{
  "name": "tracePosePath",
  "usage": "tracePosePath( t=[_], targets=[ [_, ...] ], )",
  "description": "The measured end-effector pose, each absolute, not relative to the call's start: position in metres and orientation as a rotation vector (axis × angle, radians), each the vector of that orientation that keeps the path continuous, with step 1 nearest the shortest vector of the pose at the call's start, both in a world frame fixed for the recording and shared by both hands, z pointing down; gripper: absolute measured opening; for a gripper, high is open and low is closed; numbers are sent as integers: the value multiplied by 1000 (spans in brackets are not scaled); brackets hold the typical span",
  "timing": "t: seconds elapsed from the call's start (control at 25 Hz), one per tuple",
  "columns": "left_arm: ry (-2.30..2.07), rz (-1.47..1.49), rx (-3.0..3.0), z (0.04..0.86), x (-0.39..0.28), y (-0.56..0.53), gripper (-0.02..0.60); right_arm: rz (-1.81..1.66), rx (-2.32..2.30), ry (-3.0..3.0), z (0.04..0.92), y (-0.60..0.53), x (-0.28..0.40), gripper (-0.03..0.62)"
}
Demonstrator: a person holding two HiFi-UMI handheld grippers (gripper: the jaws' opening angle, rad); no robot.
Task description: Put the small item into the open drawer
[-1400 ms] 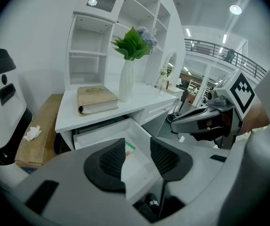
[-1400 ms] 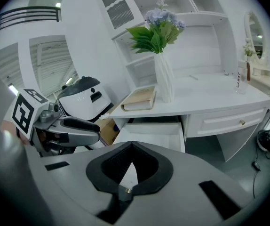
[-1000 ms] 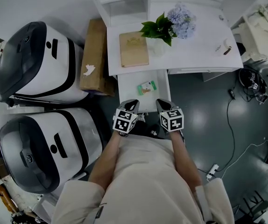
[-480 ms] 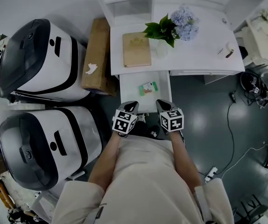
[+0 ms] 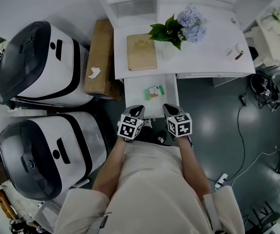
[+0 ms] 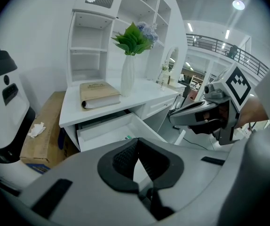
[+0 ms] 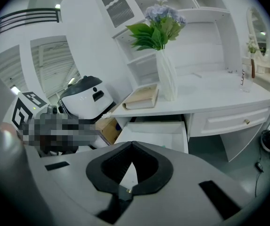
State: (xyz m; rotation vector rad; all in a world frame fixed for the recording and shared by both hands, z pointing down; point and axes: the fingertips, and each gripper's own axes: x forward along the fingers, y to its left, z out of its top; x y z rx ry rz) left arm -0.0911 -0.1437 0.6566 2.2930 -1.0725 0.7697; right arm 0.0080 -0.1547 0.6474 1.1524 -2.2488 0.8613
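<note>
The small item (image 5: pixel 154 91), a green and white packet, lies flat inside the open white drawer (image 5: pixel 131 94) under the desk top. Both grippers hover side by side at the drawer's front edge, a little above it. My left gripper (image 5: pixel 136 109) is shut with nothing between its pads, and its tips meet in the left gripper view (image 6: pixel 136 141). My right gripper (image 5: pixel 170 108) is shut and empty too, tips together (image 7: pixel 131 145). From the left gripper view only a green corner of the item (image 6: pixel 128 137) shows past the jaws, inside the drawer (image 6: pixel 102 128).
On the white desk (image 5: pixel 203 57) lie a tan book (image 5: pixel 141 51), a vase of flowers (image 5: pixel 175 29) and a small tube (image 5: pixel 235 51). A cardboard box (image 5: pixel 99 57) and two large white and black machines (image 5: pixel 37 65) stand at the left. Cables cross the dark floor (image 5: pixel 237 126).
The head view has shifted slightly. Both grippers stay shut at the drawer's front edge, and the item has not moved.
</note>
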Motion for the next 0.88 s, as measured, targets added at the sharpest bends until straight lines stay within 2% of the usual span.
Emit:
tracePosePath(
  t=[0.88],
  targets=[
    [-1051,778,2288,662,-92,-146,17,868,1159,-2245,649,-158,8,25]
  ],
)
